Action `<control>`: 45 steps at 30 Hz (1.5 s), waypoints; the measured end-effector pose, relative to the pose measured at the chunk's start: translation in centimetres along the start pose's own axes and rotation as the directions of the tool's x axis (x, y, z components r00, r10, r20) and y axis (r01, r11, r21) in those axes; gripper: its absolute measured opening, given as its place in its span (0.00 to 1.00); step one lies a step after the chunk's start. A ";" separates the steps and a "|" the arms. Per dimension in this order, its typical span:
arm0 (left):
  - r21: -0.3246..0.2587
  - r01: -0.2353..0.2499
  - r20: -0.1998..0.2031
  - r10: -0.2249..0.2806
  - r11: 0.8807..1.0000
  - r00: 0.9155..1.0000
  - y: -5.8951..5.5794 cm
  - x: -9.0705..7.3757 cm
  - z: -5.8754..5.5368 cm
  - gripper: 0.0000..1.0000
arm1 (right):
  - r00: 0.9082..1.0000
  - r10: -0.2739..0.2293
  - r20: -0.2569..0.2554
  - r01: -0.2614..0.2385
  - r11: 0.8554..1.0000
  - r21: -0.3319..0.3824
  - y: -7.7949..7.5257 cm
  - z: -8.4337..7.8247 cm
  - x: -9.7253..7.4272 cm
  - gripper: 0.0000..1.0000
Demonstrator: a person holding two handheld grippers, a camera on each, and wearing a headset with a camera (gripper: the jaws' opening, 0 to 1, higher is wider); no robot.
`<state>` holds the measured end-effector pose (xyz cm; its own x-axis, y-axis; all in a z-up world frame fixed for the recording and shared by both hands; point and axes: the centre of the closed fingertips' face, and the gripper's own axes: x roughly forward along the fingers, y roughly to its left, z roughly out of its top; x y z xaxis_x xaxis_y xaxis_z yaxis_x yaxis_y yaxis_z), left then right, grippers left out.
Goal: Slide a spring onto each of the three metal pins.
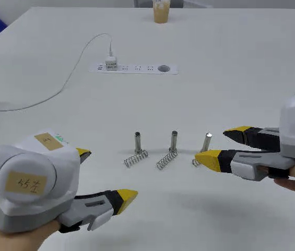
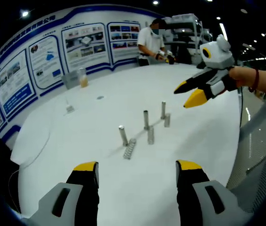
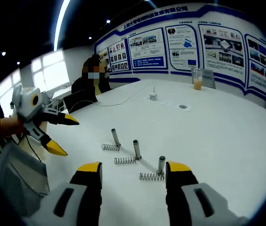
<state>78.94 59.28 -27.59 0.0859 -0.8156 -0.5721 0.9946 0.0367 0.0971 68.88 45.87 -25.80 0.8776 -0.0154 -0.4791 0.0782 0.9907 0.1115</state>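
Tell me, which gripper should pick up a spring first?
Probably the right gripper: its open yellow-tipped jaws sit right beside the small coiled wire spring lying by the upright silver metal pin. The left gripper is open too but farther away.

Broad white table [image 1: 251, 78] with power strip [image 1: 134, 68], plugged-in white cable [image 1: 77, 65] and a cup of drink [image 1: 161, 10] far off. Beyond, a wall of blue-framed display boards [image 3: 194, 42]; dark ceiling [image 3: 20, 28] with spotlights [image 3: 108, 21], bright windows [image 3: 52, 70] to one side.
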 end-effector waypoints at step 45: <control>0.061 0.180 -0.065 -0.176 0.982 0.982 1.8 8.7 -2.2 0.26 | 0.999 -0.020 0.038 0.017 0.996 0.085 1.2 -4.3 -2.8 0.75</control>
<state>81.60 53.56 -34.20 -0.0866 -0.7700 -0.6322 0.9884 -0.1458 0.0422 64.51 47.65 -28.05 0.8932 -0.0401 -0.4479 0.1326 0.9752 0.1771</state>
